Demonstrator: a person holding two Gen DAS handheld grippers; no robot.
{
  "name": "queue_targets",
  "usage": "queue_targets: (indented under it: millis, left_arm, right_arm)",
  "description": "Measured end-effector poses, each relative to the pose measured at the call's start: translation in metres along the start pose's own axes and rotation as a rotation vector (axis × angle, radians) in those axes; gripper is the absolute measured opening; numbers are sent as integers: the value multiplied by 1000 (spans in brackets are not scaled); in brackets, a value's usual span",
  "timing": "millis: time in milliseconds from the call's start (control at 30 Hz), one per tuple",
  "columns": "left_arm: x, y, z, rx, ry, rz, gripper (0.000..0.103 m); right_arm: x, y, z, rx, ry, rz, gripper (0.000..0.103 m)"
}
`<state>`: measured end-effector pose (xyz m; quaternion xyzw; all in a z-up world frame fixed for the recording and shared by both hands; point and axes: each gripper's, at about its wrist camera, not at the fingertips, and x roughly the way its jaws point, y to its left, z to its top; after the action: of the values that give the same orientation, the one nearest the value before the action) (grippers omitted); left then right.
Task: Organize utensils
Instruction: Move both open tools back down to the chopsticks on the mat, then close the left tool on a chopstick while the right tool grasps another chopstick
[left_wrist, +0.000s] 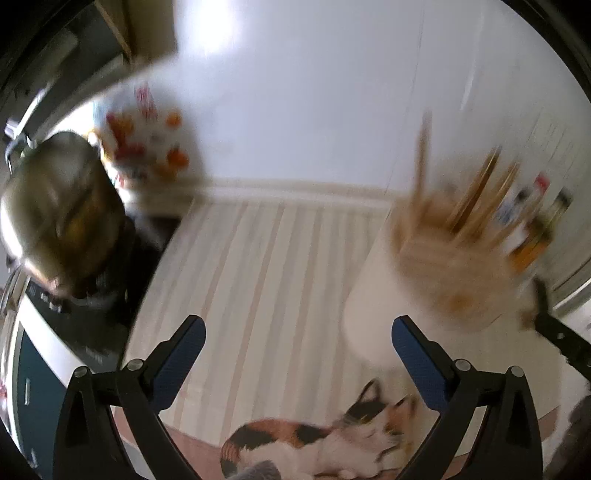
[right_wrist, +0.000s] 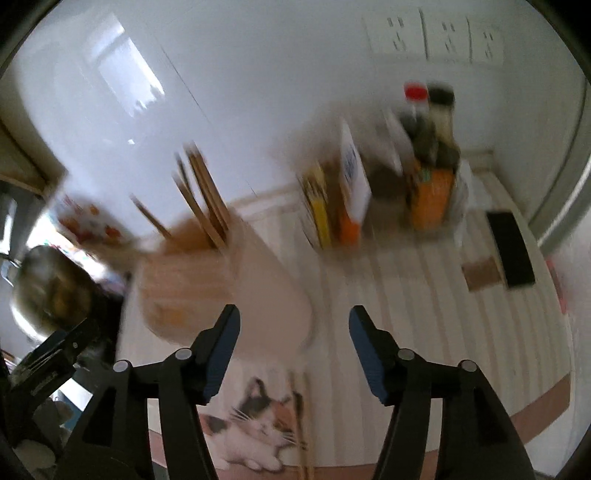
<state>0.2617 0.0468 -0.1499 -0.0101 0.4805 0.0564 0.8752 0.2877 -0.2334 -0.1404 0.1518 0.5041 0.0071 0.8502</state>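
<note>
Both views blurred. Left gripper (left_wrist: 297, 347) spread wide, nothing btwn the pads; right gripper (right_wrist: 293, 345) also apart, less wide, empty too. Both angle down at the striped counter mat (left_wrist: 258, 258), prob. so they can come at utensils from above. Task's things: wooden chopsticks (right_wrist: 201, 192) stand upright in a pale utensil holder (right_wrist: 192, 280), tips up, leaning a bit, so most of the set is already stowed; what looks like another pair of chopsticks (right_wrist: 301, 413) lies flat on the mat by the cat picture (right_wrist: 258, 417), just below and btwn the right fingers. Judging by that, these loose ones are likely what's left to pick up & drop in the holder. Around: steel pot (left_wrist: 55, 206) on a dark cooktop at left, a printed jar (left_wrist: 147, 136) behind it, sauce bottles (right_wrist: 430, 155) and boxes (right_wrist: 340, 195) at back right, a black block (right_wrist: 511, 251) near the edge. In left view the holder sits right by the right-hand finger, so could get bumped. Rest of the mat bare.
</note>
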Motion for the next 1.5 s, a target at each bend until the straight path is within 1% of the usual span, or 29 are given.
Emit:
queue_targets:
  millis: [33,167,267,400,433,467,533,567,600,633,667,733,800,867,1000,1033,1067,1133,1167,1267,1333,1400,1433,1467,1500]
  left_arm:
    - [11,-1,-8,6,25,7,103]
    - [64,-3,-46,23,150,54,103]
    - [94,-6,-71,47,229,82,103]
    - [114,-9,-93,64,292,88,103]
    - [117,-9,-96,66,300,90,103]
    - [118,-9,-98,68,306,91,103]
    - [119,-10,-101,72,316,90,103]
    - [119,-11,-102,75,317,91,103]
    - [118,-13,-103,80,318,92,103]
    - [118,-15,-103,87,320,91,103]
    - [117,-17,-104,92,319,87,103]
    - [114,-27,-107,106,319,73,103]
    - [111,-38,-109,122,323,48,102]
    - [108,-54,-113,151,326,12,101]
    - [105,-93,-123,210,349,-80,98]
    - [105,-100,-125,218,357,-103,96]
    - [105,-110,-127,231,370,-129,87]
    - [106,-126,-131,253,393,-161,79]
    - [107,-134,-133,262,401,-175,77]
    - [107,-152,-137,284,412,-200,77]
    - [108,-161,-139,291,421,-211,75]
    - [110,-167,-141,295,434,-212,63]
    - [111,-169,-142,296,442,-210,60]
    - [114,-169,-142,295,450,-209,52]
    - [114,-169,-143,295,447,-202,46]
  right_arm:
    - [9,-2,-8,-2,21,-5,64]
    - [57,-13,-48,1,159,-20,64]
    - [90,-17,-74,5,258,-19,63]
    - [123,-15,-99,-12,349,-29,47]
    - [128,-14,-102,-17,360,-32,43]
    - [134,-12,-106,-27,376,-41,41]
    - [144,-9,-113,-50,397,-55,30]
    - [149,-7,-117,-69,412,-68,27]
    - [153,-5,-122,-91,429,-86,18]
    - [152,-4,-121,-113,406,-106,11]
    - [152,-3,-123,-136,405,-128,6]
    - [150,-8,-126,-130,409,-134,6]
    - [145,-19,-128,-129,409,-163,6]
    - [140,-33,-129,-122,408,-182,6]
    - [123,-77,-135,-88,405,-241,6]
    - [120,-85,-136,-78,404,-249,6]
    - [115,-97,-139,-64,404,-266,6]
    - [108,-115,-142,-42,400,-288,6]
    - [103,-126,-144,-23,399,-296,6]
    - [94,-147,-149,16,396,-306,6]
    - [90,-156,-153,31,390,-305,6]
    - [85,-163,-157,44,385,-300,6]
    - [86,-167,-154,48,385,-298,7]
    - [84,-170,-157,51,385,-299,7]
    - [83,-172,-157,56,382,-298,7]
